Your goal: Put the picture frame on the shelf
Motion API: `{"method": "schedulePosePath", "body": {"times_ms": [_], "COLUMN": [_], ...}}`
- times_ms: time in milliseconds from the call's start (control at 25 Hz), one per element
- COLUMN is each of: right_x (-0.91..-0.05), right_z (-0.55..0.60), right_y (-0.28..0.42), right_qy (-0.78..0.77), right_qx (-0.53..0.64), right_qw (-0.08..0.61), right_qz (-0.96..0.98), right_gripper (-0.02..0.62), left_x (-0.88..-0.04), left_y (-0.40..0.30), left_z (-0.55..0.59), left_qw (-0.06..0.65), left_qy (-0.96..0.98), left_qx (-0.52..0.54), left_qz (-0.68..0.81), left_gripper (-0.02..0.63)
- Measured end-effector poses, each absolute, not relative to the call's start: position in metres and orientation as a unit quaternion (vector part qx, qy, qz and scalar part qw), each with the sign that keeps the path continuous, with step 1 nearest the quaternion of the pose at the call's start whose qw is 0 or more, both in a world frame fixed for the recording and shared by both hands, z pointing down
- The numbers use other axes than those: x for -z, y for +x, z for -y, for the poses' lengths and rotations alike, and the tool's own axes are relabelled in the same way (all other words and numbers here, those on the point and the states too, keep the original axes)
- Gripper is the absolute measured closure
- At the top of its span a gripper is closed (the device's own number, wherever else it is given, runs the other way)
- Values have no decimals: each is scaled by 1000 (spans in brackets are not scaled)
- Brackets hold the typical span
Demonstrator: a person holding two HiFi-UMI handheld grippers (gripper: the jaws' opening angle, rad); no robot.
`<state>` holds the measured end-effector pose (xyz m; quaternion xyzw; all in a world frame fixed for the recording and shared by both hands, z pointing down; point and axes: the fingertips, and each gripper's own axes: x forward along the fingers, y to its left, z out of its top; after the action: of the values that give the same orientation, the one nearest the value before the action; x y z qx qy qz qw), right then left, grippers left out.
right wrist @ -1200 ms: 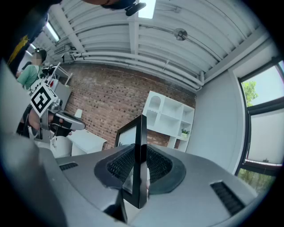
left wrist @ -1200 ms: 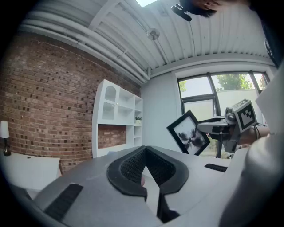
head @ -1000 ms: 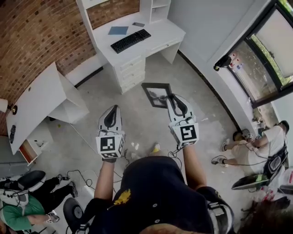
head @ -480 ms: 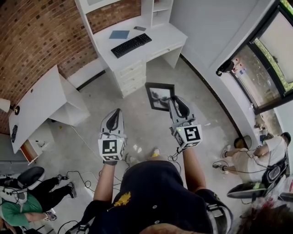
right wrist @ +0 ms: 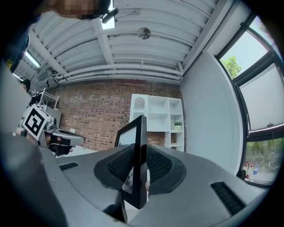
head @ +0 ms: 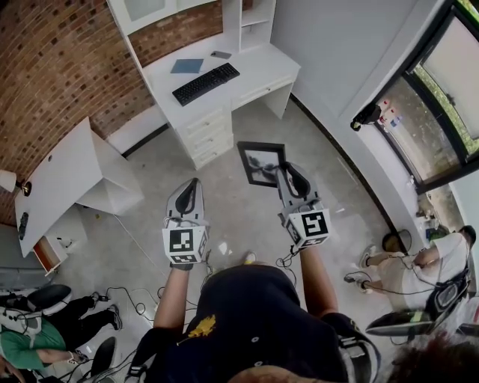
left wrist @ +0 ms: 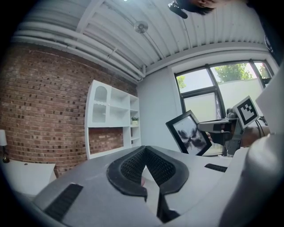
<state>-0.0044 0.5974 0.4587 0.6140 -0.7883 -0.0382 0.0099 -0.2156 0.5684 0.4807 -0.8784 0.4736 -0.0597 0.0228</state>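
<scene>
- Right gripper view: right gripper (right wrist: pixel 140 155) clamps the black picture frame (right wrist: pixel 135 128) edge-on, upright.
- Left gripper (left wrist: pixel 145 150), jaws together, empty.
- White shelf (head: pixel 258 16) at twelve o'clock, well apart.

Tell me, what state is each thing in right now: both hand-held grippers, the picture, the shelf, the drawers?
Left hand-held gripper: shut, empty.
Right hand-held gripper: shut on picture frame.
Picture frame: held by its edge, off the floor.
Shelf: frame not yet on it.
Desk drawers: closed.

picture frame (head: pixel 260 162) in right gripper (head: pixel 284 170), shelf (head: pixel 253 16) ahead
</scene>
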Motion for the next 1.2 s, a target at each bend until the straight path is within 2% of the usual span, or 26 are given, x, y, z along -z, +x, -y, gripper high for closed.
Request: {"method": "schedulePosePath", "body": {"times_ms": [240,480,920,1200], "right_x": [-461,-459,-476,-457], "right_z": [-591,-565,-507,-424], "right_y": [31,36,38,42], "right_qy": [605,590,596,610], "right_qx": [38,24,30,33], "right_qw": [2,6,10,20], "right_qz": [795,807,803,792], "right_gripper": [515,515,515,517], "left_x": [-476,-476,-501,-486], "left_y": [-181,-172,-167,-154], "left_z": [-564,-549,-474,-383], "left_qw": [35,28,26,20], "left_qy": [-869,-861,-867,-881], "left_qx": [53,55,47,34], "left_qz": [-490,-505,-496,-472], "left_gripper": [588,588,588,588]}}
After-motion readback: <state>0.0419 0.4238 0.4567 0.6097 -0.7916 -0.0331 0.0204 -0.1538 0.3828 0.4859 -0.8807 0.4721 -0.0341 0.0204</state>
